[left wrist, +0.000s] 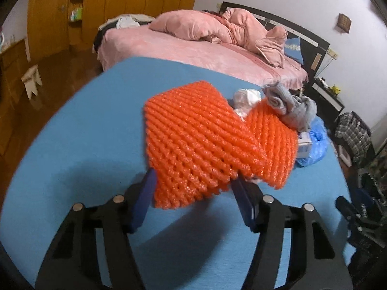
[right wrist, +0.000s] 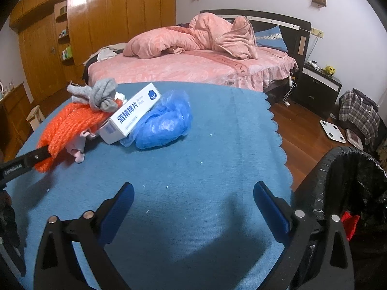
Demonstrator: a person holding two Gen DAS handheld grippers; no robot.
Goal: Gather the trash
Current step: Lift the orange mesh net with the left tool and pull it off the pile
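Closing the left tongs [left wrist: 192, 188] around the orange foam net [left wrist: 212, 140], mid-frame on the blue surface [left wrist: 79, 145]; pads not yet visibly pressing. Holding the right tongs [right wrist: 193, 207] wide and empty. Next: gripping firmly, then carrying toward the black-lined bin [right wrist: 338, 169], lower right.

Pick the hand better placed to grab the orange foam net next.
Left. The left gripper already straddles the near edge of the orange foam net; the right gripper hangs open over bare blue cloth, away from it.

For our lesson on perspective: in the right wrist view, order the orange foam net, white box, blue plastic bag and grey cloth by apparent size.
1. Orange foam net and blue plastic bag: look alike, not ranked.
2. White box.
3. Grey cloth, farthest back, so possibly understated.
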